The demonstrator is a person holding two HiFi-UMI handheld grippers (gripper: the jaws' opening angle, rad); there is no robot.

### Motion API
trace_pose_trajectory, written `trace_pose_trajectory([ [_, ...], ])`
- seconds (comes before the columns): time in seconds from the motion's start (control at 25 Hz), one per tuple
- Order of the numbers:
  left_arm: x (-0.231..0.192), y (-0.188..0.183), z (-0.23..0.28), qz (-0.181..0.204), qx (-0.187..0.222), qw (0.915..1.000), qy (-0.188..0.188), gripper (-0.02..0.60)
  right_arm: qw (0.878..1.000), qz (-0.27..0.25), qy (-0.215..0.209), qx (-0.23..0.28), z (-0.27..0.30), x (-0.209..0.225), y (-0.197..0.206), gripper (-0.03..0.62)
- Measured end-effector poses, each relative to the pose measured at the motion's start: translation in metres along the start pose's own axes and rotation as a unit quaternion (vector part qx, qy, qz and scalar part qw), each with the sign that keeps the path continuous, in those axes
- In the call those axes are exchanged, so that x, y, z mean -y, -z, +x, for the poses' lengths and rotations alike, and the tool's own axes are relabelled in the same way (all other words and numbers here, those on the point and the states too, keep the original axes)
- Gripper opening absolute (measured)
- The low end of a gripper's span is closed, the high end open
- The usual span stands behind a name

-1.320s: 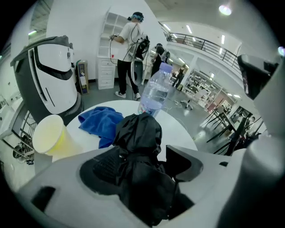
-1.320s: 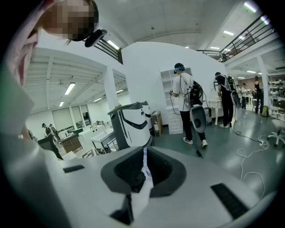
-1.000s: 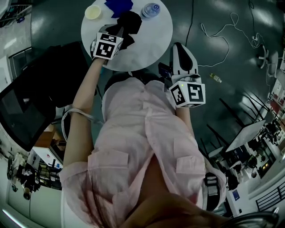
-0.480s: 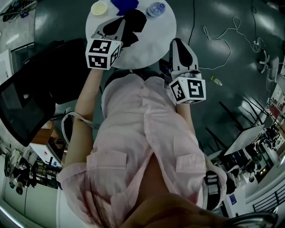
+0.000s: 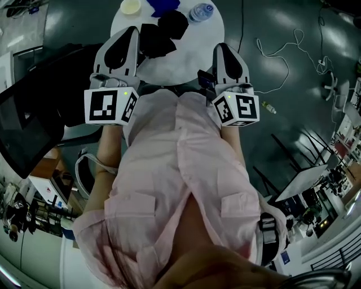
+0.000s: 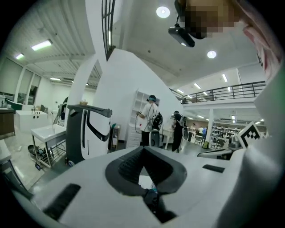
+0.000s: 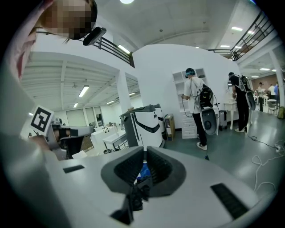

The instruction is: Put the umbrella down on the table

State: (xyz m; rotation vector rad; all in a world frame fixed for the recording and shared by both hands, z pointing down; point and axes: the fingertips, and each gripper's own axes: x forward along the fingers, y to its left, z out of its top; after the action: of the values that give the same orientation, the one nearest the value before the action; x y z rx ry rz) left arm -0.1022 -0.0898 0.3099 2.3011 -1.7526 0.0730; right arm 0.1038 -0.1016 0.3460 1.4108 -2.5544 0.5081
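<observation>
The black folded umbrella point(image 5: 163, 31) lies on the round white table point(image 5: 186, 59) at the top of the head view, with nothing touching it. My left gripper point(image 5: 131, 33) is held just short of the table's near-left edge, shut and empty. In the left gripper view the left gripper point(image 6: 142, 153) has its tips together and points out at the room. My right gripper point(image 5: 221, 48) hangs at the table's near-right edge. It is shut too, and in its own view the right gripper point(image 7: 145, 153) shows only a thin slit between its pads.
A yellow cup point(image 5: 131, 6), a blue cloth point(image 5: 166, 5) and a clear water bottle point(image 5: 202, 11) stand at the table's far side. A black-and-white machine point(image 6: 84, 133) and people at white shelves point(image 7: 196, 107) are beyond. A cable point(image 5: 282, 45) trails on the floor.
My left gripper let go of the umbrella, shut, and drew back from the table toward the person. The umbrella now rests on the table. The right gripper barely moved.
</observation>
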Motion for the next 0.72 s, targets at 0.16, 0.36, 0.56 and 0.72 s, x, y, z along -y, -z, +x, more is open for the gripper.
trace_pose_trajectory([
  [0.16,-0.004,-0.022,-0.025,0.019,0.025,0.999,-0.03,0.018,1.0,-0.002,-0.003,0.002,-0.002,-0.004,-0.009,0.04],
  [0.36,-0.001,-0.027,-0.043,0.029,0.032,0.9979,-0.049,0.018,1.0,-0.018,0.005,0.003,-0.023,-0.003,-0.018,0.04],
  [0.56,0.007,-0.016,-0.043,0.019,0.021,0.9988,-0.04,0.018,0.999,-0.029,0.033,0.01,-0.045,0.006,-0.02,0.04],
  [0.72,0.02,-0.01,-0.032,0.022,0.015,0.9996,-0.01,0.018,0.998,-0.024,0.058,-0.001,-0.058,0.013,-0.005,0.04],
])
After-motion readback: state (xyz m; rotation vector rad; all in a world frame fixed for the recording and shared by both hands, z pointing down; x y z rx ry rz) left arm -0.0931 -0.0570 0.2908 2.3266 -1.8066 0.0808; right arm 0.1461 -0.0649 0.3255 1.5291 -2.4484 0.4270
